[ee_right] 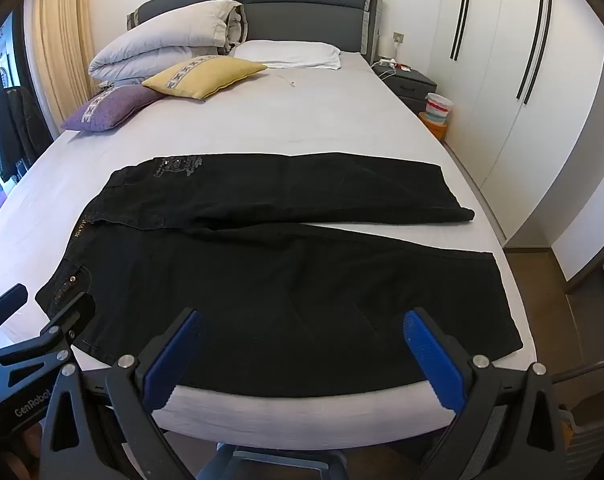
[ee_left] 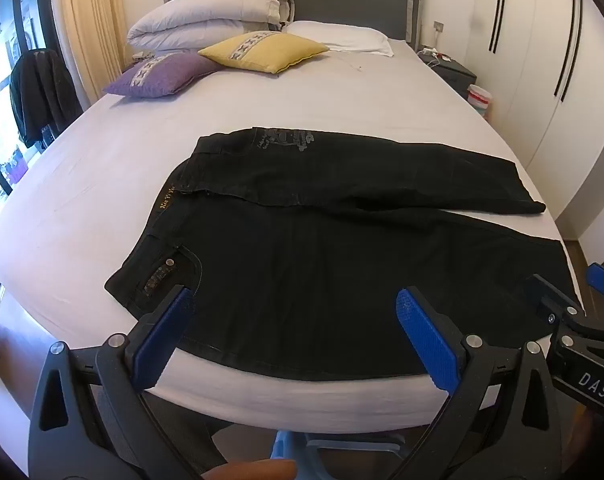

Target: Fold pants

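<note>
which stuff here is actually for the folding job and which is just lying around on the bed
For the job:
- black denim pants, spread flat across the near end of the bed
- left claw, open
- right claw, open

Just lying about:
- yellow square cushion
- purple square cushion
- folded pale grey duvet
- white flat pillow

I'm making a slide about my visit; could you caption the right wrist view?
Open right hand-held gripper poised above black pants spread flat on a bed, unfolded.
</note>
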Demonstrator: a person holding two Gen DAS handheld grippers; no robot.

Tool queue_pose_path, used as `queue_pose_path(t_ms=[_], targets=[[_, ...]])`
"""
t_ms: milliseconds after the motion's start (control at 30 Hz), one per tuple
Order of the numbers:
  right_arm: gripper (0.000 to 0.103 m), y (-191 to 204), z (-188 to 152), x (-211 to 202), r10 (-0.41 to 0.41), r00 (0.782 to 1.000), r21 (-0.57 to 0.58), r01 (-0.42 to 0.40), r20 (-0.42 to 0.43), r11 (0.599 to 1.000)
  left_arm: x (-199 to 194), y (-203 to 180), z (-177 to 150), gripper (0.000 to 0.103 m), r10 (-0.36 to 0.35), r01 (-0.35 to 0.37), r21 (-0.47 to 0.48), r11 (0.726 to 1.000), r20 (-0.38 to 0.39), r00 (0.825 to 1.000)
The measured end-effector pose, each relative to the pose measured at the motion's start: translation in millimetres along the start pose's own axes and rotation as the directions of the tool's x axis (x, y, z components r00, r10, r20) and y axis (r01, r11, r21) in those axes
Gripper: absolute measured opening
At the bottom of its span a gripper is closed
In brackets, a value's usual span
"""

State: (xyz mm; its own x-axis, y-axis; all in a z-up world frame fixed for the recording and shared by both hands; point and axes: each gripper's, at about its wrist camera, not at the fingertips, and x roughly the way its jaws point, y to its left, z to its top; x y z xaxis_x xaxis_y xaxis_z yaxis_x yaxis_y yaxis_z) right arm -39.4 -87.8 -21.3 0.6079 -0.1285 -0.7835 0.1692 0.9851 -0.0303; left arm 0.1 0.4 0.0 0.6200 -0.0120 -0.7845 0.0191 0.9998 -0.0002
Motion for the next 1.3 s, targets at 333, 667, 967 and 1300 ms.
queue_pose_path(t_ms=[333, 667, 967, 1300], targets=[[0.103, 3, -1, -1, -0.008, 1.0, -0.006, 0.008, 0.009, 1.0, 3, 0, -8, 0.103, 0.015, -0.015, 0.02, 1.0, 0.003, 1.0], [0.103, 2, 0, 0, -0.008, 1.0, -0.008, 0.008, 0.009, 1.0, 1, -1, -6, 0.103, 0.012, -0.012, 0.022, 1.0, 0.004, 1.0], [0.103, 2, -1, 2, -0.008, 1.0, -0.009, 0.009, 0.009, 1.0, 1, -1, -6, 0.103, 0.012, -0.012, 0.021, 1.0, 0.004, 1.0], [0.103, 1, -1, 1, -0.01, 1.0, -0.009, 0.01, 0.01, 1.0, 1, -1, -5, 0.103, 0.012, -0.013, 0.022, 1.0, 0.004, 1.0]])
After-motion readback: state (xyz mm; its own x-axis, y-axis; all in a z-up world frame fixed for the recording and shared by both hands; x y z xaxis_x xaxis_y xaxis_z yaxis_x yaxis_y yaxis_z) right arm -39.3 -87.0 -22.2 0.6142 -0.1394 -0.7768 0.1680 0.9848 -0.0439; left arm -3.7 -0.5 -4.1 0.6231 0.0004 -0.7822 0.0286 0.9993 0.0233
